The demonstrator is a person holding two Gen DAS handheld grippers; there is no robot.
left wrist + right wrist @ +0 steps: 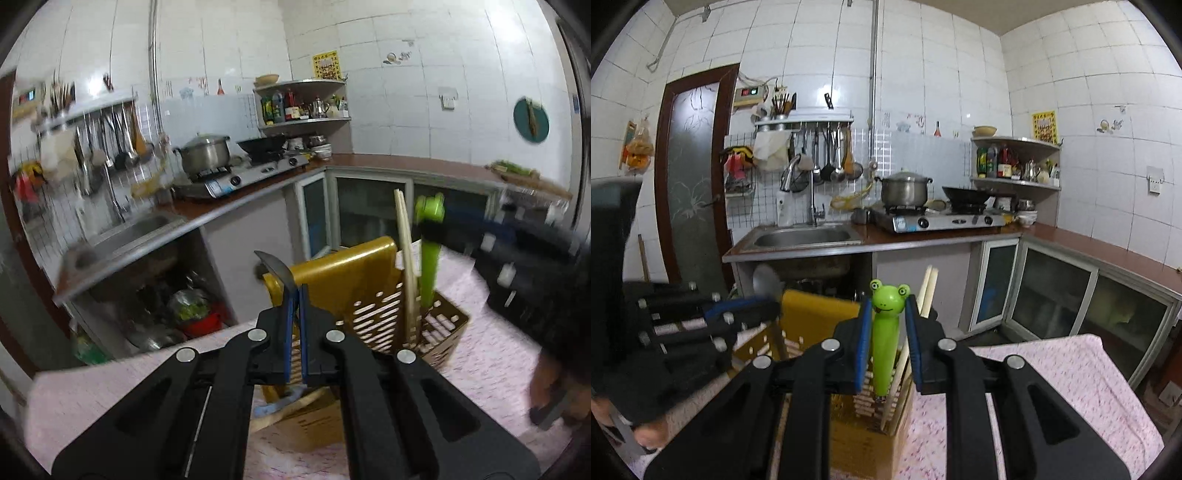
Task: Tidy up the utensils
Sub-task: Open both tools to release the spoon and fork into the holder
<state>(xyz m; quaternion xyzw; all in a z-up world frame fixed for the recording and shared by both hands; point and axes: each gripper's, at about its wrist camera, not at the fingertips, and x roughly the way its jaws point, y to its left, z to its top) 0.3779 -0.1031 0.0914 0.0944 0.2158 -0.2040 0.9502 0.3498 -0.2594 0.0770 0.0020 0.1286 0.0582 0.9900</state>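
Note:
A yellow slotted utensil holder (354, 291) stands on a table with a pink cloth (491, 362). Pale chopsticks (404, 251) and a green frog-handled utensil (430, 254) stand upright in it. My left gripper (294, 295) is shut on a metal spoon (275, 267), held above the holder's left part; the spoon's bowl (766, 282) shows in the right wrist view. My right gripper (886, 321) has its jaws apart on either side of the frog handle (886, 332), with gaps both sides. The holder also shows in the right wrist view (816, 314).
A cardboard box (310, 424) lies on the table under my left gripper. Behind are a sink (803, 236), a gas stove with a pot (905, 190) and a wok (966, 195), hanging ladles (831, 158), a corner shelf (1015, 162) and cabinets (1052, 291).

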